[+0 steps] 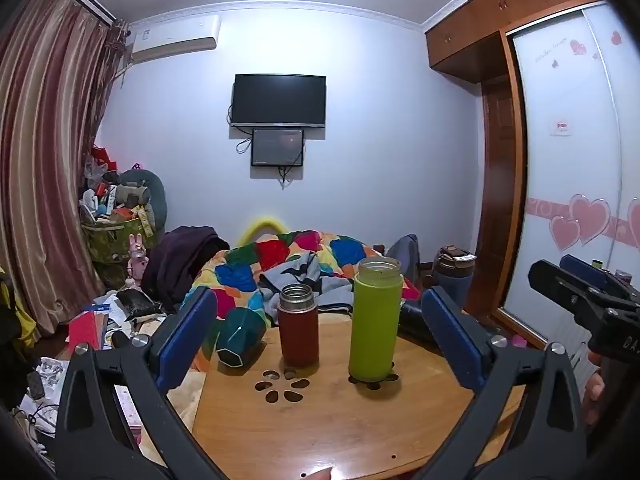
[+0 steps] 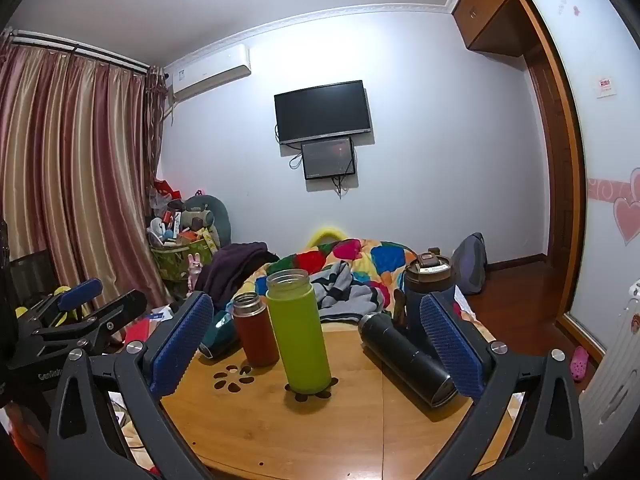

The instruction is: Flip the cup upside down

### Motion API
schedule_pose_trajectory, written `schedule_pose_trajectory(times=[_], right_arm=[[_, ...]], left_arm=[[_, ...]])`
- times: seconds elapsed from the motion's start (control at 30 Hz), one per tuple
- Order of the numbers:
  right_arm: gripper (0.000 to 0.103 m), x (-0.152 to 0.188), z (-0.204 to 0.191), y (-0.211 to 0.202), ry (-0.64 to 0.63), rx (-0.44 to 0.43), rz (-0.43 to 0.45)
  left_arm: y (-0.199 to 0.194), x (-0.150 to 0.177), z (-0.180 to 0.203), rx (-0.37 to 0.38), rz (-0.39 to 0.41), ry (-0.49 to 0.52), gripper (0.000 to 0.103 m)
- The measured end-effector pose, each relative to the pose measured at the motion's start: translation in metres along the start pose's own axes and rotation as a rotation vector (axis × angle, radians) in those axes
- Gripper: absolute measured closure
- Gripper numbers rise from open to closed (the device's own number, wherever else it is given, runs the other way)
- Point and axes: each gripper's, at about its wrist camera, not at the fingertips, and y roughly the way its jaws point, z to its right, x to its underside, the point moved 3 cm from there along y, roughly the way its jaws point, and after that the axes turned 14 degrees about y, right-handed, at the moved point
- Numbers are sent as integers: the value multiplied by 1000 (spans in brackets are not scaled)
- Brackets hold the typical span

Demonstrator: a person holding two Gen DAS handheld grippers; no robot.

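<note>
A tall green cup stands upright and lidless on the round wooden table; it also shows in the right wrist view. A shorter red cup stands upright to its left, also in the right wrist view. A teal cup lies on its side at the table's left edge. A black flask lies on its side at the right. My left gripper is open and empty, short of the cups. My right gripper is open and empty, with the green cup between its fingers' lines.
A dark blue lidded tumbler stands at the table's far right. A bed with a colourful quilt lies behind the table. Clutter covers the floor at left. A wardrobe stands at right.
</note>
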Motion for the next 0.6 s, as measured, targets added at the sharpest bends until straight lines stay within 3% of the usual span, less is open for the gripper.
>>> schedule_pose_trajectory(times=[0.07, 0.1, 0.6], right_arm=[[0, 0, 0, 0, 2, -2, 3], [0, 0, 0, 0, 1, 0, -1], [0, 1, -1, 0, -12, 0, -7]], left_arm=[[1, 0, 0, 2, -3, -3, 0], [-2, -1, 0, -1, 39, -1, 0], [-8, 1, 9, 17, 28, 33, 0]])
